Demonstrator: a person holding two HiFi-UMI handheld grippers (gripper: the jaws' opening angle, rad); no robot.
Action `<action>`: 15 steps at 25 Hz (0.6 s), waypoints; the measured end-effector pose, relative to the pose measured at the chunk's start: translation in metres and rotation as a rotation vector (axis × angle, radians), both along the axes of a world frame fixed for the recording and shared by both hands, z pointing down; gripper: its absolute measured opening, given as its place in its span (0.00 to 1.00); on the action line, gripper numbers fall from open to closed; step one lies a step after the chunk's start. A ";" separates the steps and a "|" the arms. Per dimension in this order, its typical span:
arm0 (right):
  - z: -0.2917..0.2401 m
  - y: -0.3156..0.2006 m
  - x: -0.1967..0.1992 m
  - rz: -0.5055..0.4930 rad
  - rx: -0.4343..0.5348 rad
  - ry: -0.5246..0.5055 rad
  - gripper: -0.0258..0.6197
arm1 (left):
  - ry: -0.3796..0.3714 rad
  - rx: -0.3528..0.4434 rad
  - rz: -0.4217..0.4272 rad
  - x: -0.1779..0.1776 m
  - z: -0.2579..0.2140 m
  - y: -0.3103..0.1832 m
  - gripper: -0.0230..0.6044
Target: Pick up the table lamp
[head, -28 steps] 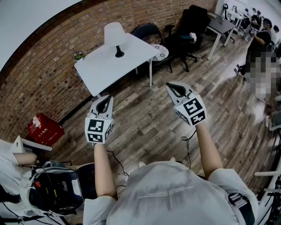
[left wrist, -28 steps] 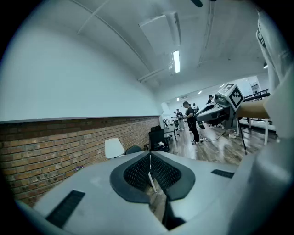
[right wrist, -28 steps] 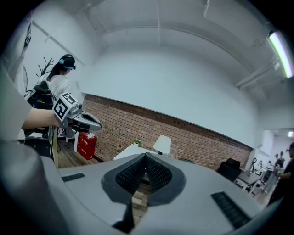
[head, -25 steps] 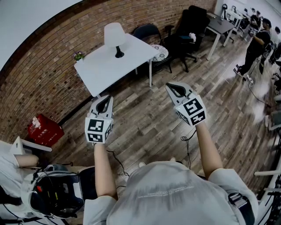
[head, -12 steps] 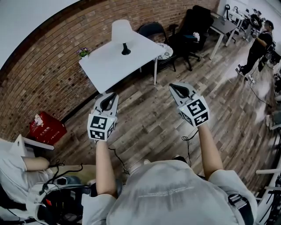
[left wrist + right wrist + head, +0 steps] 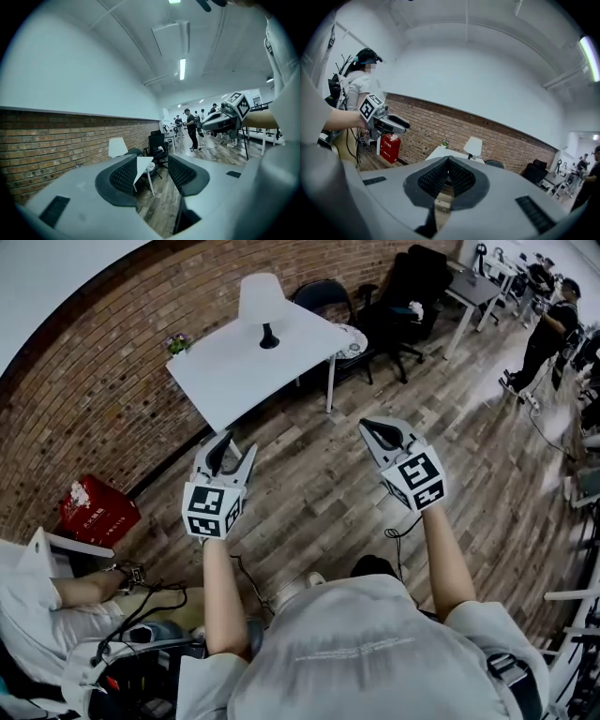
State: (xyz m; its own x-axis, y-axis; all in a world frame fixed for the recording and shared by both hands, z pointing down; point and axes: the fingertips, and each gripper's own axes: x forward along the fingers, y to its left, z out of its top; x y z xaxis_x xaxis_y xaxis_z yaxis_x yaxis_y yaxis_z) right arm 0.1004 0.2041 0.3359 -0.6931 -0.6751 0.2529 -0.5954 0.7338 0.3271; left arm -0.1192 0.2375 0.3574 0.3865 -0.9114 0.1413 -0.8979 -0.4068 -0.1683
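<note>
The left tongs [image 6: 232, 451] have just been spread wide, empty, while the right tongs [image 6: 380, 430] are seen pressed together. The table lamp [image 6: 262, 301] is seen upright on the desk [image 6: 234, 371], well ahead, so a grasp is judged merely readied.

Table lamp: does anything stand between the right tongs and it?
Nothing visible does. Between the right tongs and the white-shaded table lamp lie only brown wooden floor and the bare top of the white table.
</note>
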 end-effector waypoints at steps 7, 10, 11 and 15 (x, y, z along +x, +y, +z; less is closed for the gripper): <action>-0.007 0.004 -0.013 0.004 0.012 -0.023 0.04 | 0.011 -0.030 0.026 -0.009 0.009 0.000 0.37; -0.005 -0.002 -0.010 0.032 0.006 -0.015 0.04 | -0.005 -0.029 0.038 -0.008 0.008 -0.001 0.37; -0.004 -0.005 -0.009 0.043 0.003 -0.015 0.04 | -0.009 -0.028 0.037 -0.009 0.008 -0.002 0.37; -0.001 -0.018 -0.010 0.052 -0.001 -0.016 0.04 | 0.001 -0.038 0.003 -0.023 0.011 -0.011 0.37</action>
State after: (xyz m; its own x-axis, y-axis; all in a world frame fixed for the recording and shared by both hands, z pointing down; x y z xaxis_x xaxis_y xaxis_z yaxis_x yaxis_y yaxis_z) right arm 0.0901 0.1866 0.3350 -0.6611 -0.7099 0.2426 -0.6379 0.7022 0.3163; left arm -0.1419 0.2268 0.3686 0.3890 -0.9044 0.1755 -0.8970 -0.4153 -0.1515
